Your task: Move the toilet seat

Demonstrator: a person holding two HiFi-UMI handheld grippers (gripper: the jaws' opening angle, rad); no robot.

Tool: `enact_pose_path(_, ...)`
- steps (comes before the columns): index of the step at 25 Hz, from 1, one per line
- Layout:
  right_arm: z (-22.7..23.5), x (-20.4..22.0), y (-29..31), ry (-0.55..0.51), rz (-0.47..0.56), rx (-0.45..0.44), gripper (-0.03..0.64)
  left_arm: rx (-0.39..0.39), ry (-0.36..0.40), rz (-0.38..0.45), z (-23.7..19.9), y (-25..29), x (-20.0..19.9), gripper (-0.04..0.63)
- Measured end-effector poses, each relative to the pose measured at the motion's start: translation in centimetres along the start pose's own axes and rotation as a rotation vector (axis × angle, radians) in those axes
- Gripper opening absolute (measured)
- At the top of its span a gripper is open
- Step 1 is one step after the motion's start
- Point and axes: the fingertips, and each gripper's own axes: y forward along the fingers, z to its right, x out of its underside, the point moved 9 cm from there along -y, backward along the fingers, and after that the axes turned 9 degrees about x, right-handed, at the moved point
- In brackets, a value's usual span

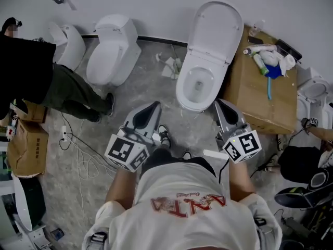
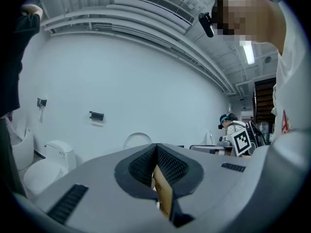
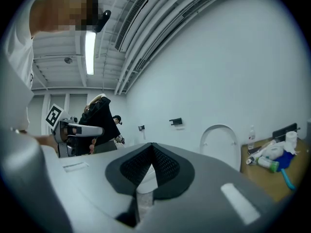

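Toilet seat [image 1: 216,33] stands tipped up toward the wall, ahead of both claws and nearer my right one. I cannot tell whether seat and lid are folded together there. My left claw [image 1: 152,108] is clenched on nothing, short of the bowl [image 1: 196,87] and off to its left. My right claw [image 1: 222,105] is likewise clenched and empty, just short of the bowl's right rim, with the cardboard box [image 1: 263,92] beyond it to the right. I judge the move not begun: neither of the 2 claws touches the seat, so reaching, gripping and swinging it are all left.
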Motion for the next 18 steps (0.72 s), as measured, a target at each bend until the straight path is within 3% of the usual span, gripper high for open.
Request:
enact_pose_path(7,2.7,-0.7,4.8,-0.011,-0.013,0.091,0.003,0.09,-0.015,-0.008,-5.9,5.5,-0.4,0.009)
enact_pose_path(18,4.7,1.0,15.7,0.013,-0.104,0.223,0.003,0.152,-0.098,-0.072,-19.5,12.7,0.5,0.009)
